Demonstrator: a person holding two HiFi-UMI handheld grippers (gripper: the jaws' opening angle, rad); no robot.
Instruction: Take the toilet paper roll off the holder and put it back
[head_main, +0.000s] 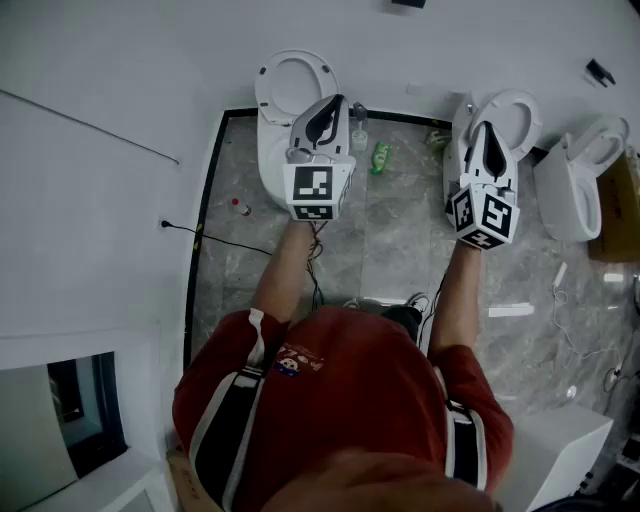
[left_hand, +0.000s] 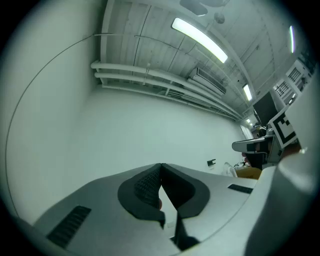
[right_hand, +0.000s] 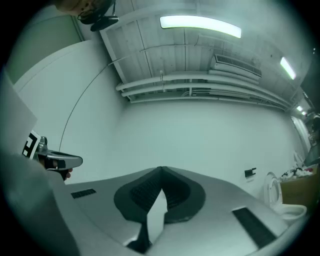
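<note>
From the head view alone: grey marble floor (head_main: 400, 250), a left toilet (head_main: 285, 90) with the left gripper (head_main: 333, 103) held over it, a middle toilet (head_main: 520, 112) with the right gripper (head_main: 483, 130) over it, a right toilet (head_main: 585, 170) off to the side, a green bottle (head_main: 380, 157) lying between the first two, a box (head_main: 618, 215) at the right edge. From the gripper views alone: a ceiling with strip lights (left_hand: 200, 37), pipes (right_hand: 200, 82) running along the top of a white wall (right_hand: 200, 135), and each gripper's neighbour at the edge of its view. In all three: a small black fitting (left_hand: 211, 162) on the wall, too small to tell whether a holder. No telling where the roll is or how it looks from any view. Both arms stretched straight forward from a red-shirted torso (head_main: 340, 400), side by side and well apart, marker cubes toward the head, jaws pointing away at the wall. Left jaws pressed together at the tips, pinching nothing. Right jaws likewise closed tip to tip, only bare wall showing through the wedge below the pads.
</note>
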